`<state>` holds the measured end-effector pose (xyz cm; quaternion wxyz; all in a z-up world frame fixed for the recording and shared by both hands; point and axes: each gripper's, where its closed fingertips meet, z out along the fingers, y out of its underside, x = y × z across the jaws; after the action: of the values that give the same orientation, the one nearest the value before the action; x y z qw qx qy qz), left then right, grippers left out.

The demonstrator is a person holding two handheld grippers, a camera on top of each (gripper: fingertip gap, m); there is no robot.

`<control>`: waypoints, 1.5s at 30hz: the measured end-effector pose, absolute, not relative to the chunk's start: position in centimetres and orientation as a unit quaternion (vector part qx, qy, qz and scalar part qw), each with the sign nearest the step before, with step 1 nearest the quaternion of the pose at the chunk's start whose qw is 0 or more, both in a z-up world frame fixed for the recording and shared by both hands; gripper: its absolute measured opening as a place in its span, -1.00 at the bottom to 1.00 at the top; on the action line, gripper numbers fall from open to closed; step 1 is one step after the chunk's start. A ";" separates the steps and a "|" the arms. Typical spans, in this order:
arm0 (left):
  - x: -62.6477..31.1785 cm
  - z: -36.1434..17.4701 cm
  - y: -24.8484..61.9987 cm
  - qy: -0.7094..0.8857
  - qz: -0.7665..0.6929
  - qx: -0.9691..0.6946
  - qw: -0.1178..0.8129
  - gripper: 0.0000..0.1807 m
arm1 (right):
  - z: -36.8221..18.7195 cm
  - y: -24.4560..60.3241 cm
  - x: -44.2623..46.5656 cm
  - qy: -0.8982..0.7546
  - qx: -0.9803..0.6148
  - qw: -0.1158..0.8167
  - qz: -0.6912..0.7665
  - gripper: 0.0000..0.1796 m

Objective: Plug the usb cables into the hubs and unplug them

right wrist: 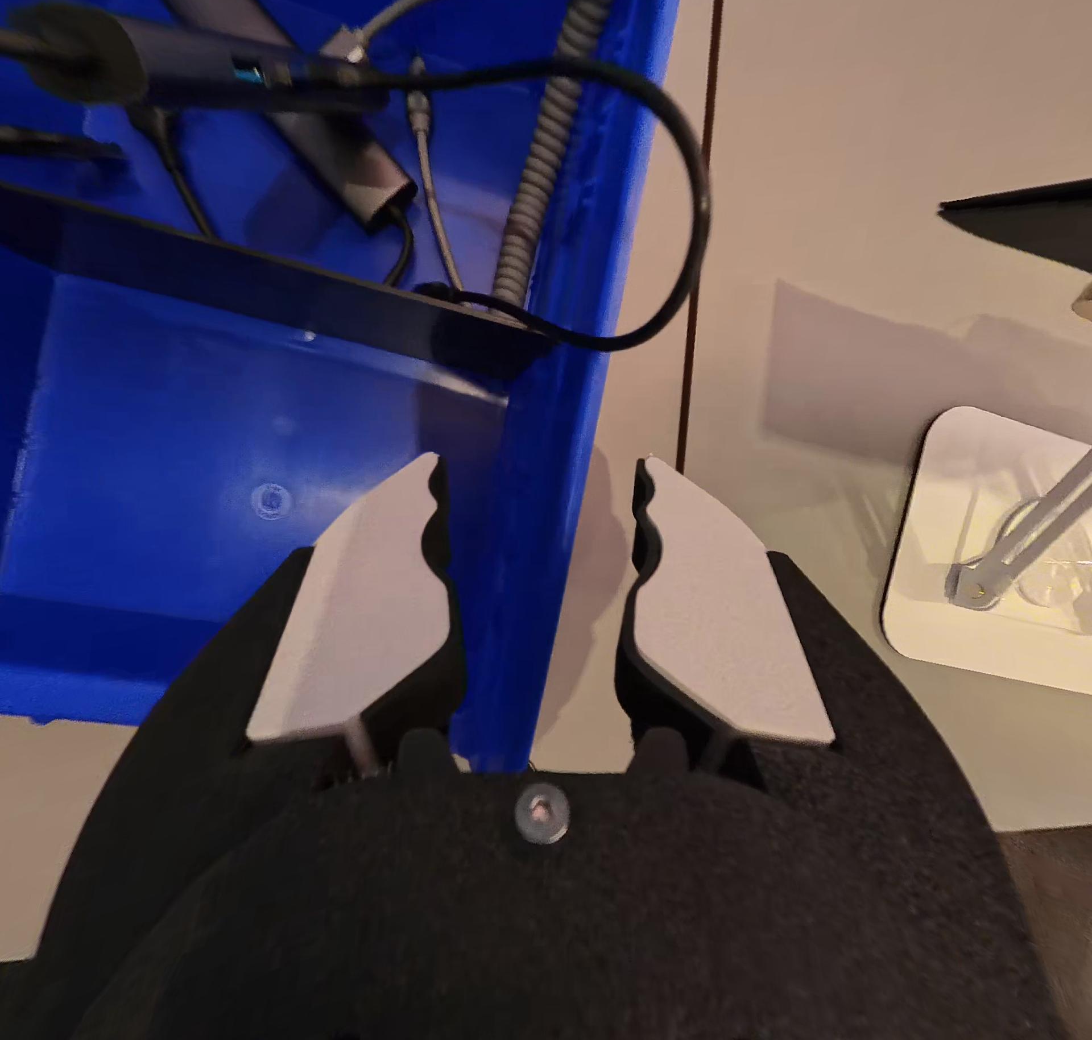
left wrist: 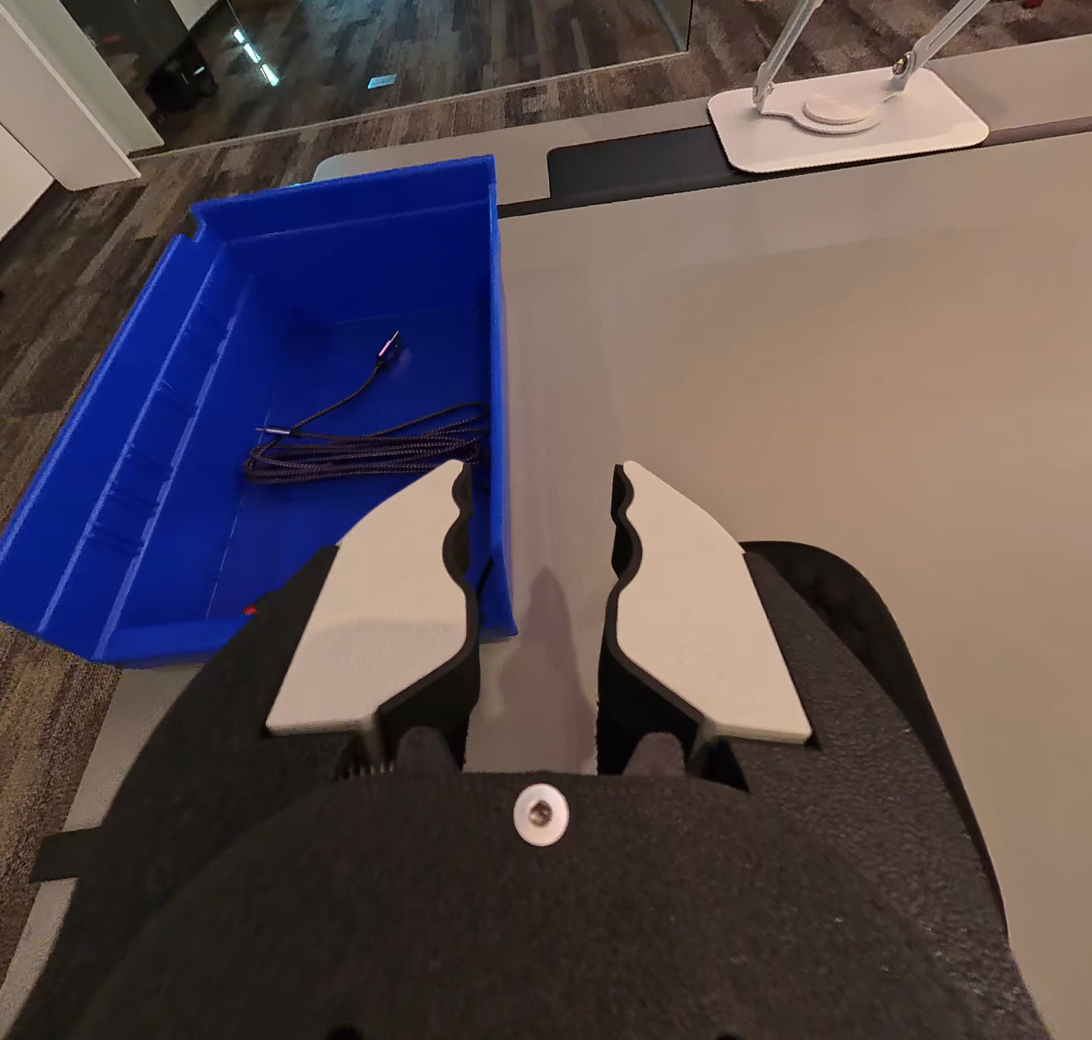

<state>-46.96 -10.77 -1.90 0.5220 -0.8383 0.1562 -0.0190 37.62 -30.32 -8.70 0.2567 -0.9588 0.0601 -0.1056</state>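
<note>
Left gripper point(left wrist: 540, 468) agape, empty; braided usb cable point(left wrist: 366, 450) ahead-left in blue bin point(left wrist: 496, 362). Right gripper point(right wrist: 538, 462) agape, empty; hub point(right wrist: 295, 119) ahead-left. Step, judged: pre-grasp; next: reach, pinch plug.

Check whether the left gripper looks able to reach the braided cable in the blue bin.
Probably yes: the left gripper is open, and the braided cable lies uncovered in the open-topped blue bin.
</note>
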 end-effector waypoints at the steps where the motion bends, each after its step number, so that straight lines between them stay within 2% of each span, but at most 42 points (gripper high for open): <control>1: -47.1 -1.9 -10.8 0.155 -0.020 -0.839 0.522 -0.50 | -9.1 -30.3 37.7 0.056 -0.961 0.245 -0.113 -0.35; 8: -47.8 -1.8 -11.0 0.147 -0.021 -0.840 0.522 -0.50 | -9.6 -29.3 38.2 0.039 -0.964 0.222 -0.145 -0.56; 15: -48.0 -1.9 -11.0 0.143 -0.024 -0.841 0.521 -0.50 | -9.6 -28.9 38.5 0.035 -0.964 0.215 -0.152 -0.67; 27: -49.4 -2.9 -10.2 0.136 -0.005 -0.858 0.496 -0.50 | -10.5 -28.6 39.1 0.049 -0.970 0.203 -0.127 -0.75; 34: -49.7 -3.0 -10.3 0.129 -0.010 -0.858 0.497 -0.50 | -10.4 -28.7 39.4 0.061 -0.971 0.196 -0.122 -0.68; 37: -49.9 -3.0 -10.3 0.130 -0.004 -0.860 0.493 -0.51 | -10.6 -28.7 38.8 0.063 -0.974 0.193 -0.101 -0.81; 45: -51.0 -3.3 -10.3 0.125 0.002 -0.866 0.484 -0.51 | -10.7 -28.7 38.5 0.077 -0.976 0.195 -0.060 -0.86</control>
<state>-50.95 -10.25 -3.30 0.4838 -0.8662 0.1252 0.0016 38.52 -28.66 -10.71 0.1955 -0.9758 0.0774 -0.0598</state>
